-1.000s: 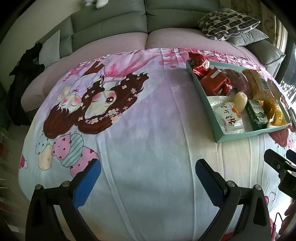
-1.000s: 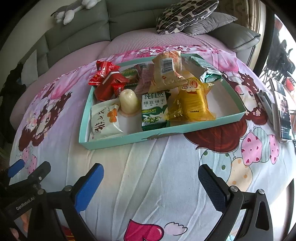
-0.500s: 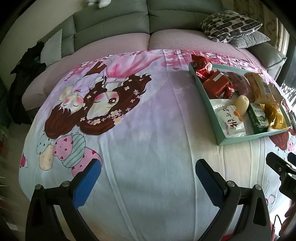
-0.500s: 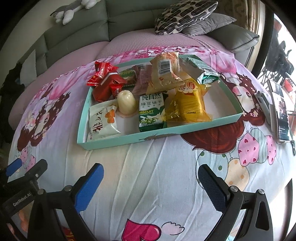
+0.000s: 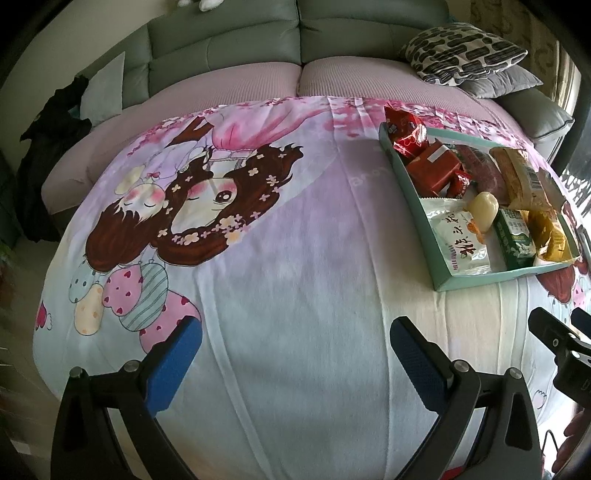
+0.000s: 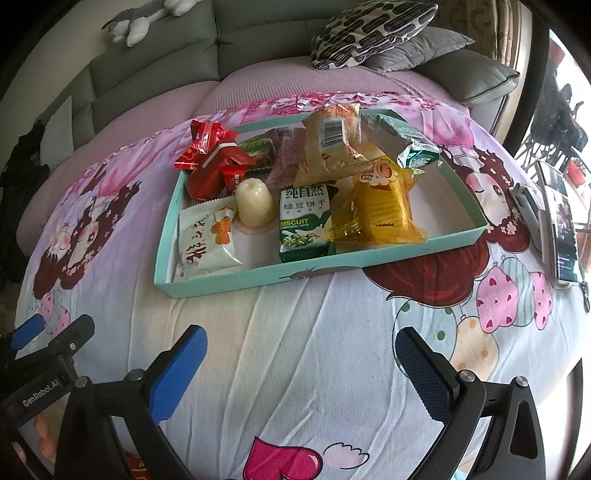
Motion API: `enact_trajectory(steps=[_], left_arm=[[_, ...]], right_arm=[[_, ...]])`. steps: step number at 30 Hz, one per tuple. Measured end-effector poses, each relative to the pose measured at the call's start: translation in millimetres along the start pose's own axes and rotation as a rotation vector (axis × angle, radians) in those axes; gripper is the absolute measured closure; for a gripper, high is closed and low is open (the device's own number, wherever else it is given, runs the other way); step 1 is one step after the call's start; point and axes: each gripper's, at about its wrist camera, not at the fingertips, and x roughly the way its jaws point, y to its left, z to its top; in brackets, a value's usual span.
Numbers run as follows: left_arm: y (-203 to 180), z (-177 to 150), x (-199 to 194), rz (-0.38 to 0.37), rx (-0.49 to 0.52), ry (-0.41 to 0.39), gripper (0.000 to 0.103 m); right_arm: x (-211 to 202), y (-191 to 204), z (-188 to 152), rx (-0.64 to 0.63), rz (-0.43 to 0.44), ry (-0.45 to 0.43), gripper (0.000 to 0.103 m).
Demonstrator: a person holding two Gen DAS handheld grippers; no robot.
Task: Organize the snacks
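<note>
A teal tray (image 6: 369, 256) holds several snacks on a cartoon-print cloth: a white packet (image 6: 205, 240), a cream jelly cup (image 6: 254, 202), a green biscuit pack (image 6: 303, 221), a yellow packet (image 6: 380, 206), red packets (image 6: 212, 162) and a tan wrapped bun (image 6: 332, 144). The tray also shows at the right of the left wrist view (image 5: 480, 278). My right gripper (image 6: 301, 354) is open and empty, hovering in front of the tray. My left gripper (image 5: 295, 345) is open and empty over bare cloth, left of the tray.
A grey sofa (image 5: 229, 48) with patterned pillows (image 6: 365, 29) stands behind the table. A phone and a small box (image 6: 557, 221) lie at the table's right edge. A plush toy (image 6: 147, 18) sits on the sofa back.
Both grippers have drawn back slightly from the tray, which looks a little smaller and farther. Their jaws stay open and empty.
</note>
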Motion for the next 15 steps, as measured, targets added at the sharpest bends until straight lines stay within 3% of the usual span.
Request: enact_trajectory(steps=[15], left_arm=[[-0.6,0.1,1.9,-0.002,-0.001,-0.001,0.001]], right_arm=[[3.4,-0.3,-0.4,-0.005,0.001,0.008,0.0]])
